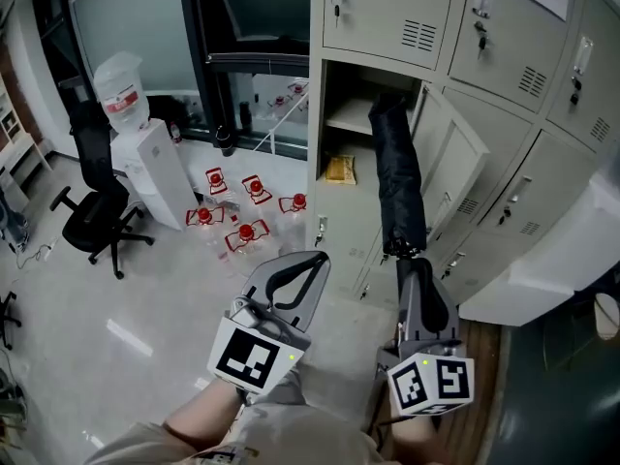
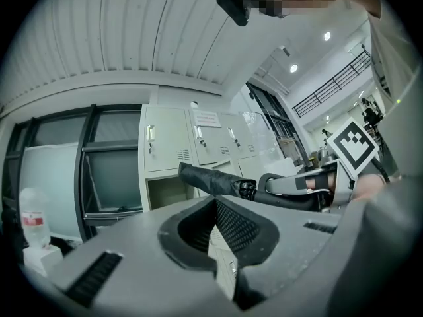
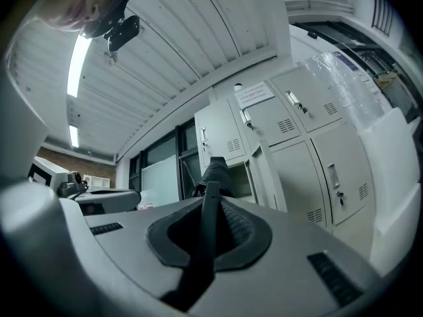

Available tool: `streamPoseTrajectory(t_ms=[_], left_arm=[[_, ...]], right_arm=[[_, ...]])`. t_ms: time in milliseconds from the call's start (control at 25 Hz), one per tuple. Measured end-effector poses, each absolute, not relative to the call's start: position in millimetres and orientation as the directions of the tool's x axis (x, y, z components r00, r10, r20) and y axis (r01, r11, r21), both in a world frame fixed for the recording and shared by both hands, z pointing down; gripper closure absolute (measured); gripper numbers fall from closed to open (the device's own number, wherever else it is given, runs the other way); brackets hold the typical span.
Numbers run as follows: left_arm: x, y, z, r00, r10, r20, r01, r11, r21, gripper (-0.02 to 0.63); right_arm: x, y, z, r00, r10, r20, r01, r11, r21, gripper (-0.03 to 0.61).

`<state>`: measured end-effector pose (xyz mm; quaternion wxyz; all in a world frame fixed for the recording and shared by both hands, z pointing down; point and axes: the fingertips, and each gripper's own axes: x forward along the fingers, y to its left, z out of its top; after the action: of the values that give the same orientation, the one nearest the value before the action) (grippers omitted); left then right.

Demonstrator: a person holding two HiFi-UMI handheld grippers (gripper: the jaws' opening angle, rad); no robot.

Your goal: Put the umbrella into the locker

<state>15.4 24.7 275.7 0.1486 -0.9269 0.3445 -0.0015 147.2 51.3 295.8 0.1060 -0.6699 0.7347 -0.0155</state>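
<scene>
Umbrella [image 1: 397,177], black and folded, clamped at its handle end in right gripper [image 1: 407,263]. Its far end sits at the mouth of the open locker [image 1: 334,76] compartment, just beside the locker's open door [image 1: 455,177]. Left gripper [image 1: 312,260] jaws together, nothing between, low in front of the locker.

The head camera looks steeply down from the person's head, with the left claw [image 1: 310,262] and right claw [image 1: 408,264] near its bottom edge, the floor [image 1: 145,298] to the left and the lockers [image 1: 387,13] to the right. Each claw's camera sits close behind its own jaws, tilted up toward the ceiling [image 2: 132,32] and facing those lockers. All three views share the open compartment [image 1: 339,134] and the umbrella [image 1: 397,172].
</scene>
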Motion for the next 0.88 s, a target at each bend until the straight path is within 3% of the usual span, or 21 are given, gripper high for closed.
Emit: streamPoseTrajectory(t_ms=[880], left_arm=[[15.6,-144.3,376.4,0.785,-0.613,0.092,-0.604,-0.789,-0.110,0.606]], right_arm=[[148.5,-108.1,432.7,-0.030,-0.977,0.212,-0.976,-0.018,-0.217,0.557]])
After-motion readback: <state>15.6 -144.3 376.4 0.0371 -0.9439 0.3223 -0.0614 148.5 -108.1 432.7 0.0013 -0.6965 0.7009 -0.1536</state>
